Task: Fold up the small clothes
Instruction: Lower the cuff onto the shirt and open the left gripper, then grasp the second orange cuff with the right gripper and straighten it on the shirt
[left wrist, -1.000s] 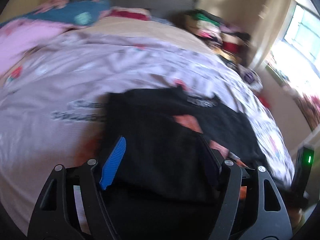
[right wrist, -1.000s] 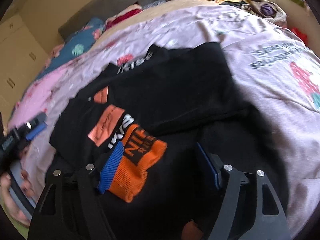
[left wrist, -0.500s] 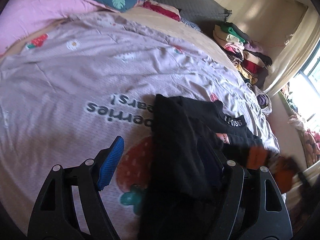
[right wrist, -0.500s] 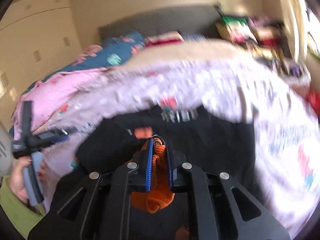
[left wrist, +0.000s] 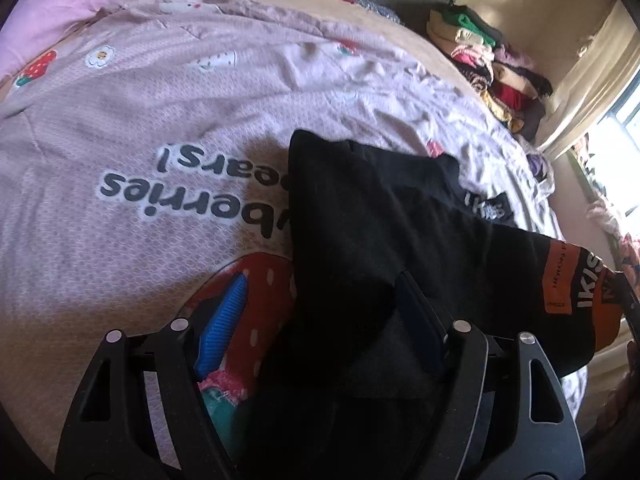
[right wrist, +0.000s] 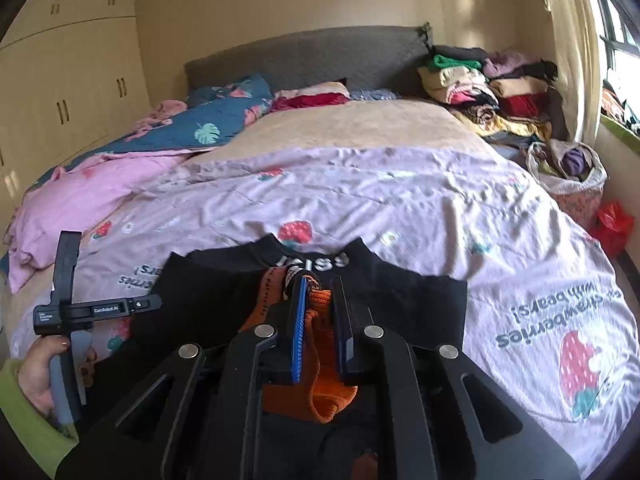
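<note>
Two tools | right tool (right wrist: 318, 308) pinching orange cuff (right wrist: 320, 360) | left tool (left wrist: 320, 312) closing astride black garment (left wrist: 360, 240) edge

Bedspread (left wrist: 168, 128): "berries", "ears!"; left gripper (right wrist: 96, 311): "GenRobot.AI".

The left hand-held gripper (left wrist: 320, 320) is tilting downward, its jaws closing around black cloth. The right hand-held gripper (right wrist: 320, 312) is clamping an orange cuff, jaws nearly together.
</note>
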Tool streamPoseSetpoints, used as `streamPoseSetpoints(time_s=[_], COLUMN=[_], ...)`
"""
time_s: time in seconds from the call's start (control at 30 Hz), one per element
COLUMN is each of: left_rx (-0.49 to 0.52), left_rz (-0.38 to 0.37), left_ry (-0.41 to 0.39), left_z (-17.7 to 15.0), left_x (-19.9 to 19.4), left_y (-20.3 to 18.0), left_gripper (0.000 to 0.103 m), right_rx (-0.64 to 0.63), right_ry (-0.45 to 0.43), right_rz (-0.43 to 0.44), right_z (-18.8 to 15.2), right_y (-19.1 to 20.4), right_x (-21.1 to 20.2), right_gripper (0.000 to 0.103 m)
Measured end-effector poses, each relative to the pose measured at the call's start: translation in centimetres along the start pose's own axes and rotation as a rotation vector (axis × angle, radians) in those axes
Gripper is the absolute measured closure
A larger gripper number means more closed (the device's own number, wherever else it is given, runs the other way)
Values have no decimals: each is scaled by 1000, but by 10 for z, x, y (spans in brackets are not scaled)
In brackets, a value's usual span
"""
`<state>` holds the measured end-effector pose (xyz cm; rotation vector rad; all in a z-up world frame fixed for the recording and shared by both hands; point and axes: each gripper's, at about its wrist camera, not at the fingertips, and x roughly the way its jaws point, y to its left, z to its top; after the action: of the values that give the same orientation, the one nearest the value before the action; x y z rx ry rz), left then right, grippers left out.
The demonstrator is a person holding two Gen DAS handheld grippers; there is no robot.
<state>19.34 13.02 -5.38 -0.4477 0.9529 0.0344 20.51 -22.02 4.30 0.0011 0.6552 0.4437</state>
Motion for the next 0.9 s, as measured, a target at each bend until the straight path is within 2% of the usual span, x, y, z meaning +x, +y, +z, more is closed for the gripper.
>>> streamPoseSetpoints(time_s=[0.03,0.07,0.13,0.3,0.53,0.73,0.9], left_rx=[9,13,29,50,52,68,111], left_rz=[-4,-13,-7,12,14,18,54], left_ry=[5,8,7,-9,-16,-25,-119], left_z=[-1,-1,-3,-6,-7,-7,-7], left_x=[2,4,5,2,3,-5,-35], left_y=[-1,-1,-2,-2,-6,-9,-18], left_gripper=[73,81,85,85,85,84,84], right_rx=[8,12,13,-21,7,45,48], right_ry=[9,16,27,69,132,145,138], right_rz=[-4,-8,-29,-128,-184,-187,-160], right_z=[-2,-5,-8,-16,-29,-35,-38], right_y=[-2,-4,-5,-5,-16,-22,-21], right_x=[4,7,12,27,45,46,39], right_gripper=[92,92,92,92,92,83,80])
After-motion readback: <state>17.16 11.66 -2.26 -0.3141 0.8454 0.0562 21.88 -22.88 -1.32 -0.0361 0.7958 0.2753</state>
